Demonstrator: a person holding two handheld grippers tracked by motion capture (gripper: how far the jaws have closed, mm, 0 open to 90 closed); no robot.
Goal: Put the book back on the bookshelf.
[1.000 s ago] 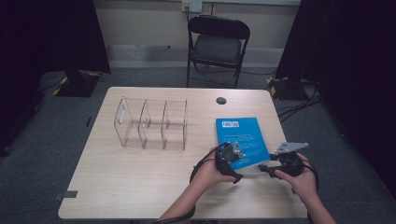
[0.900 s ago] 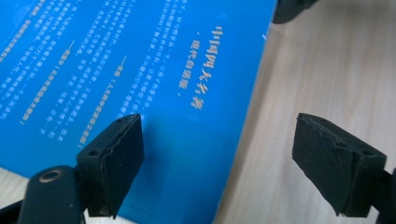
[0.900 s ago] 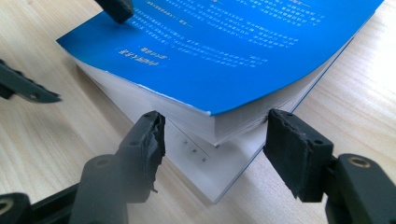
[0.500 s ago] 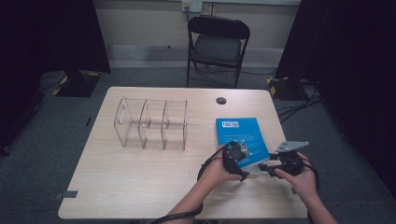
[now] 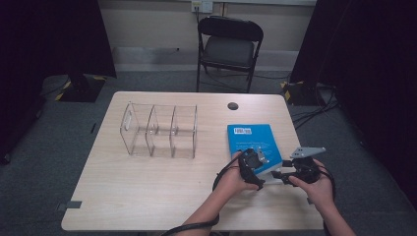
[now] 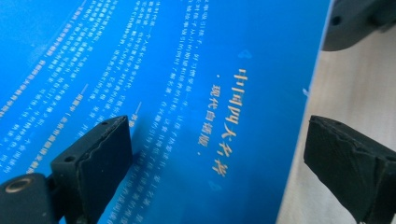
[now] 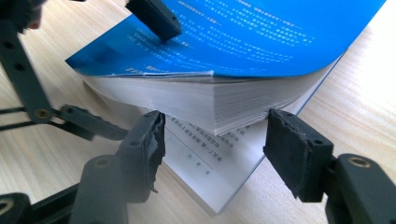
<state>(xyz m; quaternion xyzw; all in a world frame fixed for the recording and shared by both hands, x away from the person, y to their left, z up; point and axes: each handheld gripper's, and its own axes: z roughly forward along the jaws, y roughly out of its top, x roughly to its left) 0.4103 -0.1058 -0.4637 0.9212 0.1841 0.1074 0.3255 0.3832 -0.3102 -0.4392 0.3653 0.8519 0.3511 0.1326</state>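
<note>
Table (image 5: 147, 196): light wood top, centre of frame. Clear rack (image 5: 160, 130) w/ 3 compartments stands upright on it, left of centre, nothing in them. Small black round disc (image 5: 232, 105) near table's far edge, apart from rack. Black folding chair (image 5: 228, 46) behind table, top centre, seat facing table. Wall socket (image 5: 201, 6) above chair. Cables (image 5: 314, 110) on grey floor, right. Black curtains (image 5: 49, 39) upper left & right.

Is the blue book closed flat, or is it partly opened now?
Partly opened. The book's cover and most pages are lifted near the right tongs, showing a printed page below.
</note>
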